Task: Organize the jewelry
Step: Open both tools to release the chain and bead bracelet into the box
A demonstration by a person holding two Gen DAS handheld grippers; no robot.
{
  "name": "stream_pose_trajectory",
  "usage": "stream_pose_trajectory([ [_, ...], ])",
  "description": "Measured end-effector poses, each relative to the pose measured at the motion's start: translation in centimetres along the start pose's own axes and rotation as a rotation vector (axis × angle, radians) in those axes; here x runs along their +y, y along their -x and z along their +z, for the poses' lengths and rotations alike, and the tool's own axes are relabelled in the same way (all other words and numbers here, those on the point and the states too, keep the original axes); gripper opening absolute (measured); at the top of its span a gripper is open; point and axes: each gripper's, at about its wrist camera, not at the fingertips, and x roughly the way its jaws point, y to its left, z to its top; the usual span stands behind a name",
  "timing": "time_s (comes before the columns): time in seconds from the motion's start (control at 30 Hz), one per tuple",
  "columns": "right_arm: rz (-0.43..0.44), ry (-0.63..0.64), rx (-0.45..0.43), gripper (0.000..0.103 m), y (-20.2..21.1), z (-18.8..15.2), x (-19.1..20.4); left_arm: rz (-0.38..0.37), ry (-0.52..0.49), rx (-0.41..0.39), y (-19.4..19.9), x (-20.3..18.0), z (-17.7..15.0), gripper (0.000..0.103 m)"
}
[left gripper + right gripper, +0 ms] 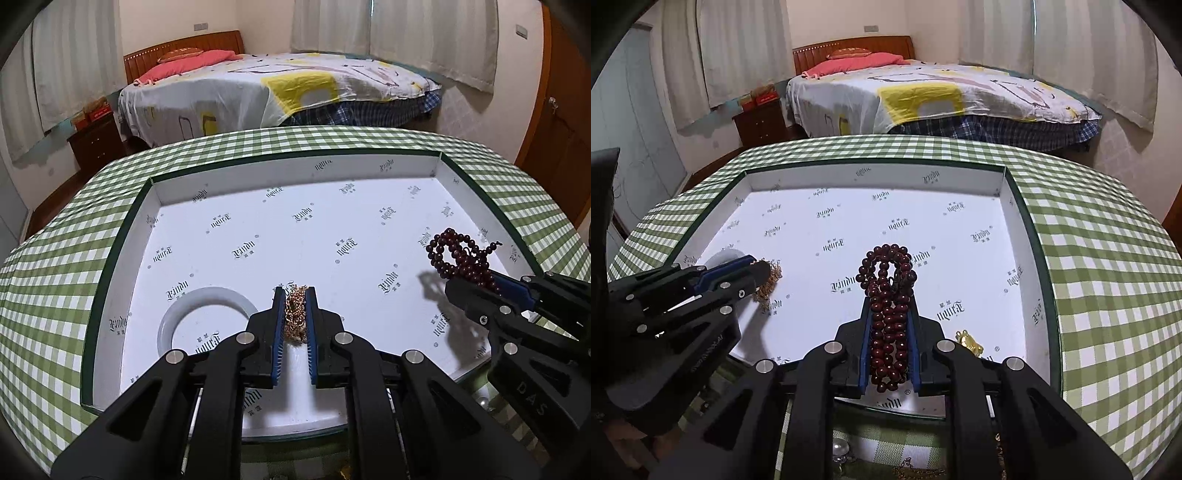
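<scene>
My left gripper is shut on a bunched gold chain, held just above the floor of a shallow white tray with a dark green rim. My right gripper is shut on a dark red bead string whose loops stick out past the fingertips, above the tray's near right part. The right gripper with the beads shows at the right of the left wrist view. The left gripper with the chain shows at the left of the right wrist view.
A white bangle lies in the tray's near left corner. A small gold ornament lies in the tray near its front edge. The tray sits on a green checked tablecloth. Loose jewelry lies on the cloth below the tray. A bed stands behind.
</scene>
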Motion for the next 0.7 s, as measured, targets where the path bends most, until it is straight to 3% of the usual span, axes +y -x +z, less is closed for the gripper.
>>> stream_pose_trajectory([
  [0.17,0.000,-0.011,0.007,0.038,-0.4,-0.1,-0.2,-0.012,0.012,0.013,-0.3,0.1,0.0,0.023],
  [0.2,-0.001,-0.009,0.007,0.039,-0.5,0.0,-0.2,-0.013,0.013,0.010,-0.2,0.2,0.0,0.030],
  [0.5,-0.002,-0.024,-0.026,0.039,0.9,0.2,-0.3,-0.034,0.017,-0.031,1.7,0.0,0.0,0.054],
  [0.7,0.002,-0.024,-0.020,0.043,0.8,0.2,-0.2,-0.013,0.010,-0.030,1.6,-0.1,0.1,0.059],
])
